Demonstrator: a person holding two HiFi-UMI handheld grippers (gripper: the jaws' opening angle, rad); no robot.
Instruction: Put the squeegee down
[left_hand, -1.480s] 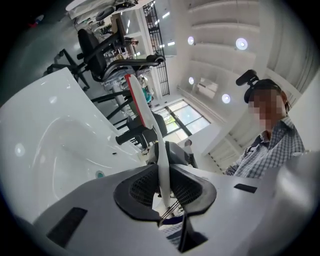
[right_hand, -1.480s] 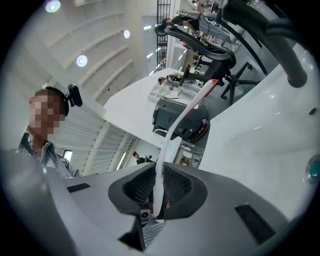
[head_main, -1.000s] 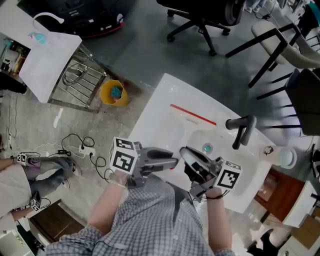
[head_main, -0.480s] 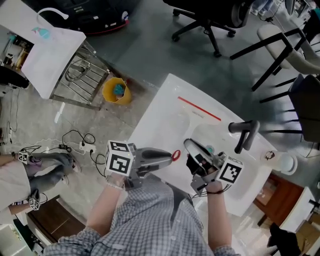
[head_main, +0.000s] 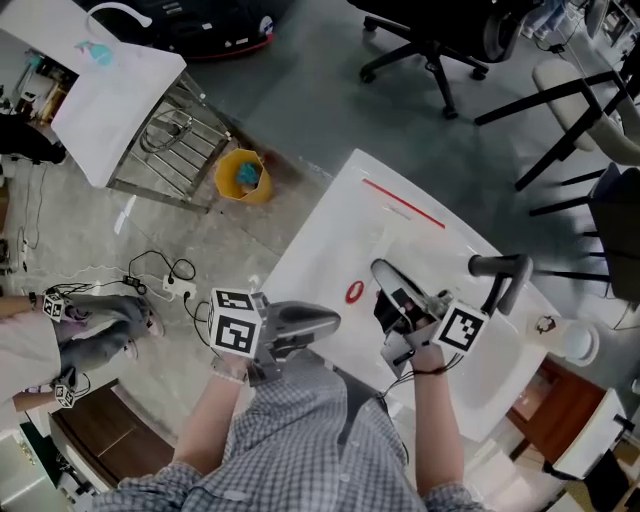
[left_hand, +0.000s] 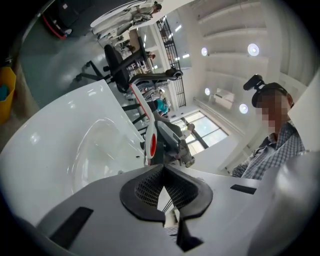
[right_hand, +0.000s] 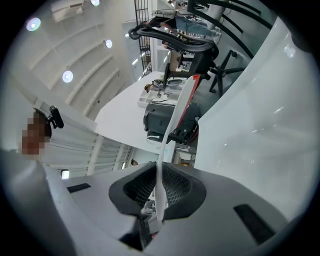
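Observation:
The squeegee is white with a long red blade edge and a red ring at its handle end. It sits over the white sink counter; whether it touches I cannot tell. My right gripper is shut on its thin white handle, which runs edge-on out of the right gripper up to the squeegee head. My left gripper is shut and holds nothing, just left of the ring. In the left gripper view the left gripper faces the squeegee.
A black faucet stands at the basin's right rim. On the floor to the left are a yellow bucket, a wire rack and cables. Black office chairs stand beyond the counter. A person is at far left.
My left gripper has drawn back to the left, away from the squeegee, uncovering the red ring. My right gripper still holds the handle and has shifted slightly with it.

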